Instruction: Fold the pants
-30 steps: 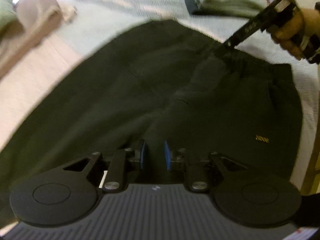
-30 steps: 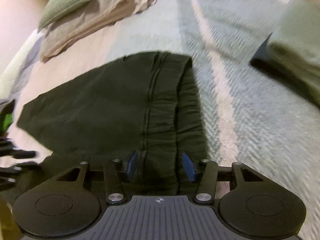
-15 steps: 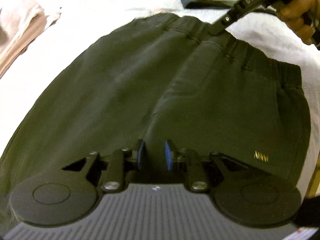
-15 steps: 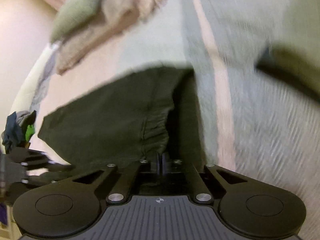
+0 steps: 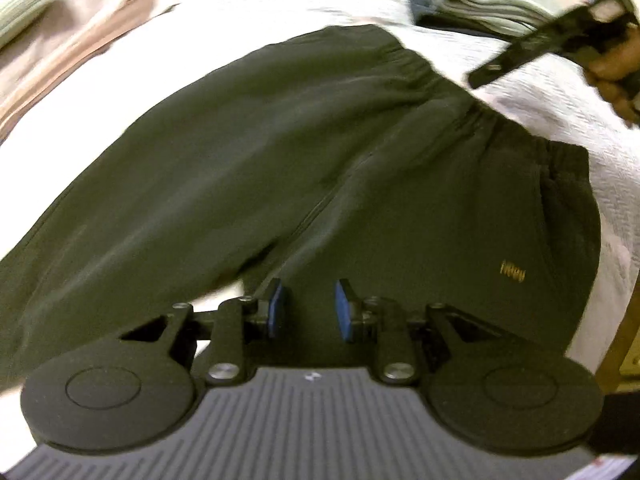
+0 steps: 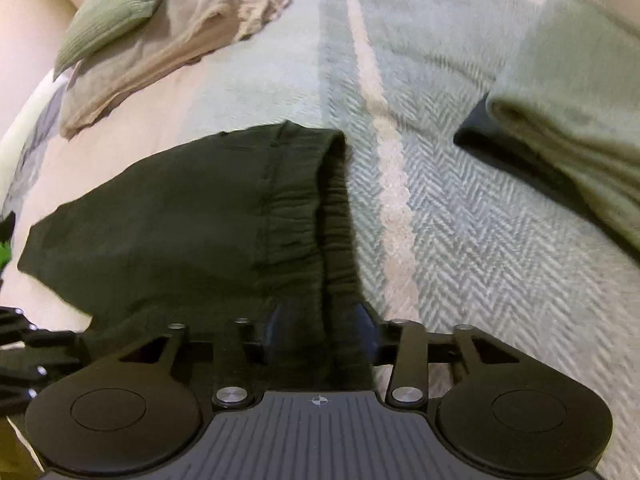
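Both grippers are over the dark green pants, which lie spread flat on a striped herringbone bedspread. From its own camera, the left gripper shows blue pads parted narrowly over the crotch seam, gripping nothing. Across at the elastic waistband, the right gripper stands spread wider, straddling the band without pinching it. Folded pale green laundry sits far right; beige cloth and a green pillow lie far left.

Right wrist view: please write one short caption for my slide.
Open right tool straddles the elastic waistband of dark pants spread on a herringbone bedspread, folded clothes nearby.
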